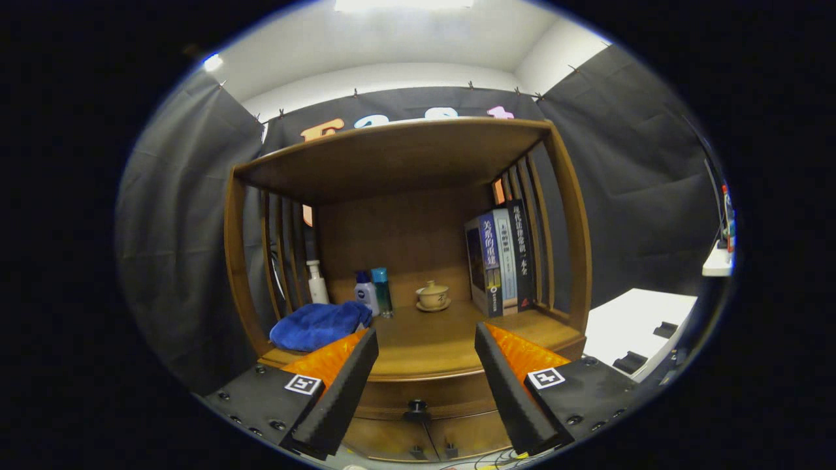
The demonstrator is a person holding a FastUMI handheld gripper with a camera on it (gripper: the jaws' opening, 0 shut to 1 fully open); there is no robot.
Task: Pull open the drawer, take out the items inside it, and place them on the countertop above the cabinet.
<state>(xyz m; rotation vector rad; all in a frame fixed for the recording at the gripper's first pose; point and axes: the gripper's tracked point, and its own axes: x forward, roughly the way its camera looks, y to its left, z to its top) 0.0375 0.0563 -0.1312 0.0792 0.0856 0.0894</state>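
A wooden cabinet (575, 235) stands ahead with an open shelf over its countertop (431, 339). Below the countertop's front edge runs the drawer (424, 391), closed, with a small dark knob (416, 407) at its middle. My gripper (426, 343) is open, fingers wide apart, raised in front of the countertop edge, and the knob lies below and between the fingers. Nothing is held. A blue cloth (319, 324) lies bunched on the countertop just beyond the left finger.
On the countertop stand a white bottle (317, 282), a small white-and-blue bottle (366, 292), a teal bottle (382, 291), a lidded teacup on a saucer (433, 296) and several upright books (501, 260). Two lower cabinet doors (431, 444) sit under the drawer. A white table (637, 329) is right.
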